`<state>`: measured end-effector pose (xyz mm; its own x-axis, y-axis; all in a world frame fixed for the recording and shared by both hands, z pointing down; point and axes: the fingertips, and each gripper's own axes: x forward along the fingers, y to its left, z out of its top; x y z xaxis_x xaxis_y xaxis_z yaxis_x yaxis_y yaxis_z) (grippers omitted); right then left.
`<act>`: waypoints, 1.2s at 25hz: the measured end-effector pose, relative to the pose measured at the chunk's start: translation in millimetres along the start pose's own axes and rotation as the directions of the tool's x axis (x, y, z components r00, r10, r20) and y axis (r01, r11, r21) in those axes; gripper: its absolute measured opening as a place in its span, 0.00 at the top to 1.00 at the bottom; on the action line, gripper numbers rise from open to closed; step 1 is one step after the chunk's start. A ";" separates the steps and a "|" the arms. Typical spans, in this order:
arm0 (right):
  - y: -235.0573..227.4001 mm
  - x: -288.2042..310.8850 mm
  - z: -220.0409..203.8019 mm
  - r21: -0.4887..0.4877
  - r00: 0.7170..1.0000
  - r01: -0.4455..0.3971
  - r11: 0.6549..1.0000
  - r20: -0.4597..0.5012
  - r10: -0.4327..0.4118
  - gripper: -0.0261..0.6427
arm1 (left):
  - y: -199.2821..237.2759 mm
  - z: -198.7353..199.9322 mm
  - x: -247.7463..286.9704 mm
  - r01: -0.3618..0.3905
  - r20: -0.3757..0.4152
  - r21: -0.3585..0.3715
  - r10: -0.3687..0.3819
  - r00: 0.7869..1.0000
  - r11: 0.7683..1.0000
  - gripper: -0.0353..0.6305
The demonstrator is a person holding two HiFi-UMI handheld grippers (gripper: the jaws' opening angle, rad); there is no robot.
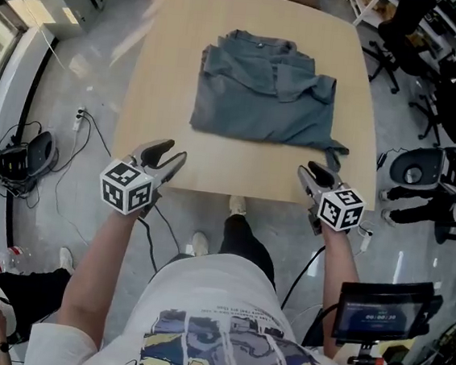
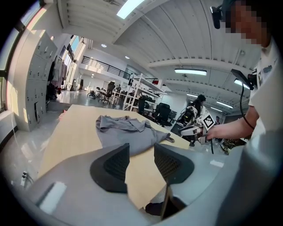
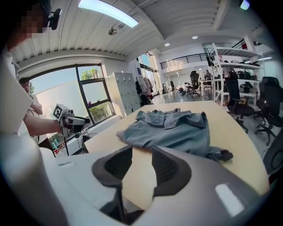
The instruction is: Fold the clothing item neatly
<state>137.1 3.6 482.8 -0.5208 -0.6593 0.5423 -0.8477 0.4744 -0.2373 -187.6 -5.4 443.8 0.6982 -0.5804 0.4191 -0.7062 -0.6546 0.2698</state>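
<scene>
Table (image 1: 165, 90): light wood, fills the top half of the head view, bare apart from the garment.

Person: standing at the near edge, both bare forearms reaching forward from bent elbows, one to each near corner of the table. The arms are roughly mirrored and the wrists are straight.

Shirt (image 1: 262, 92): grey-blue, lying flat on the far-centre part of the table, at 12 o'clock from the person. The collar is at the far edge and the body is already doubled into a rough rectangle. A dark twisted end of fabric sticks out at its 4 o'clock corner. Neither gripper touches it; both are well apart from it.

Left gripper (image 1: 172, 152): over the near-left corner of the table, at 7 o'clock from the shirt. It points toward 1 o'clock and tilts down. Its own view shows the jaws spread, with only tabletop and the shirt's near hem visible through the gap (nothing pinched).

Right gripper (image 1: 312, 172): over the near-right corner, at 5 o'clock from the shirt. It points toward 11 o'clock and is also nose-down. The jaws stand apart and empty, with bare table between the pads.

Marker cubes: one sits at the rear of each gripper, just ahead of the wrist.

I can't tell whether either gripper's underside touches the table edge.
</scene>
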 end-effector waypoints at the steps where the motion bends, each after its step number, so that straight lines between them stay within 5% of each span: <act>1: 10.8 -5.3 -6.2 0.001 1.000 0.003 1.000 -0.008 -0.003 0.75 | -8.2 -3.6 -7.1 0.015 -0.003 0.011 -0.015 1.000 1.000 0.67; 11: 124.3 -55.4 -46.8 -0.095 0.999 -0.005 0.995 -0.041 0.001 0.75 | -94.9 -42.9 -61.9 0.143 -0.018 0.083 -0.142 0.990 0.986 0.67; 30: 190.6 -151.9 -101.0 -0.120 0.995 -0.098 0.988 0.015 0.101 0.77 | -214.8 -88.5 -92.3 0.200 -0.053 0.065 -0.197 0.979 0.978 0.67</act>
<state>64.9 253.1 436.6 -0.6050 -0.6171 0.5031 -0.7742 0.6035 -0.1906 -110.7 231.7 423.9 0.8163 -0.4136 0.4032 -0.5431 -0.7874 0.2916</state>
